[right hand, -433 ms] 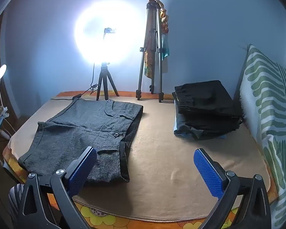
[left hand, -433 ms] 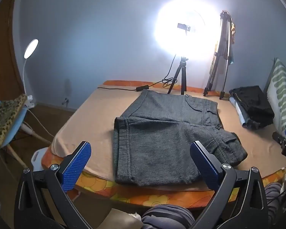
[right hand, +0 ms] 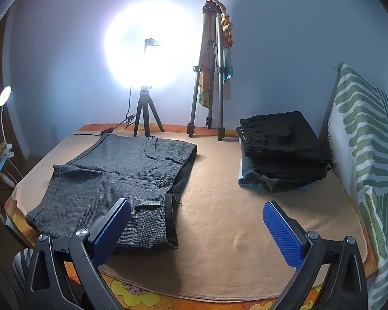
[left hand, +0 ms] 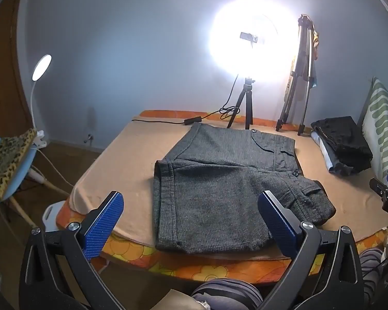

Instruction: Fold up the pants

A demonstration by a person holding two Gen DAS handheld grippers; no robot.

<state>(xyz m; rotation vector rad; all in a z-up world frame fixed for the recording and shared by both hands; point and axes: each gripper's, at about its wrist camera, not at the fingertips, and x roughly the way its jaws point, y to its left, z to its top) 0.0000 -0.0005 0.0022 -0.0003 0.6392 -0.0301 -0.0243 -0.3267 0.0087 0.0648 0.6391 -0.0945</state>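
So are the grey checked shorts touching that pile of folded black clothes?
Apart. The right wrist view shows bare tan blanket between the grey shorts and the black pile.

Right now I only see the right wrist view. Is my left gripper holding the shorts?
Observer: No. The left gripper is open and empty, its pads wide apart in front of the near hem of the shorts.
Operator: Is anything on the floor on that side?
Observer: Yes, a white thing lies by the left corner of the bed. I cannot tell what it is.
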